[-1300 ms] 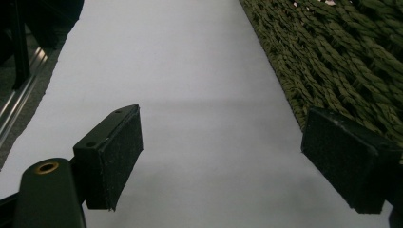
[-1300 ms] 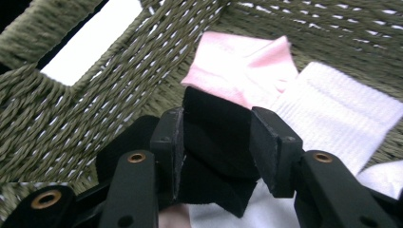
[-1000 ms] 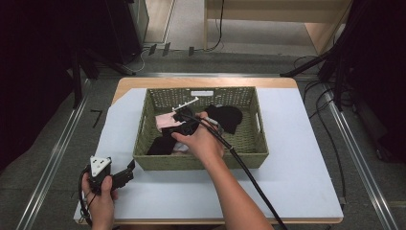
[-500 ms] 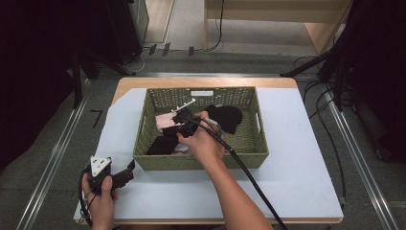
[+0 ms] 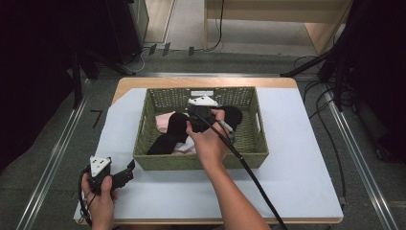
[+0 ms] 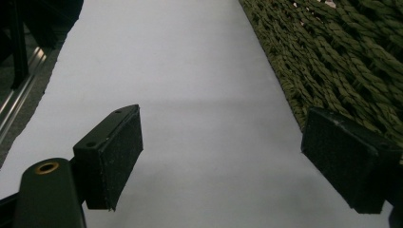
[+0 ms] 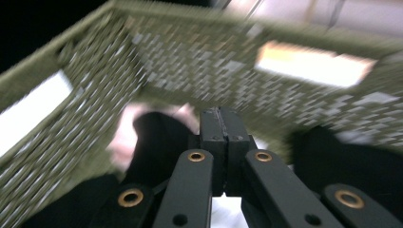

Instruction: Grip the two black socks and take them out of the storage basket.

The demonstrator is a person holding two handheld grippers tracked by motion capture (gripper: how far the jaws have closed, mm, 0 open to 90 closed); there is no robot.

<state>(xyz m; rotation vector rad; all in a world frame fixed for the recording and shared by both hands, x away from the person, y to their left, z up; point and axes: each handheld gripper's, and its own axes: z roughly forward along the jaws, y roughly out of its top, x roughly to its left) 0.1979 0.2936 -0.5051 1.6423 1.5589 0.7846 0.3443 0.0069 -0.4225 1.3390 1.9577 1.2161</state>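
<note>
The basket point(image 5: 249, 155) is showing a woven wall of olive-green twisted fibre, rough and matt. Inside it, soft cloth pieces are lying: a black garment point(image 5: 174, 129) and a pale pink garment point(image 5: 164, 120), both matt. The desk point(image 5: 306, 143) is wearing a smooth, matt, pale sheet that is looking like paper, and a light wood edge point(image 5: 201, 82) is showing at the far side. The left gripper point(image 6: 223, 156) is having black pads point(image 6: 119, 156) with a fine grainy face. The right gripper point(image 7: 221, 130) is showing smooth matt black arms, probably plastic, with shiny brass-coloured rivets point(image 7: 196, 156).
</note>
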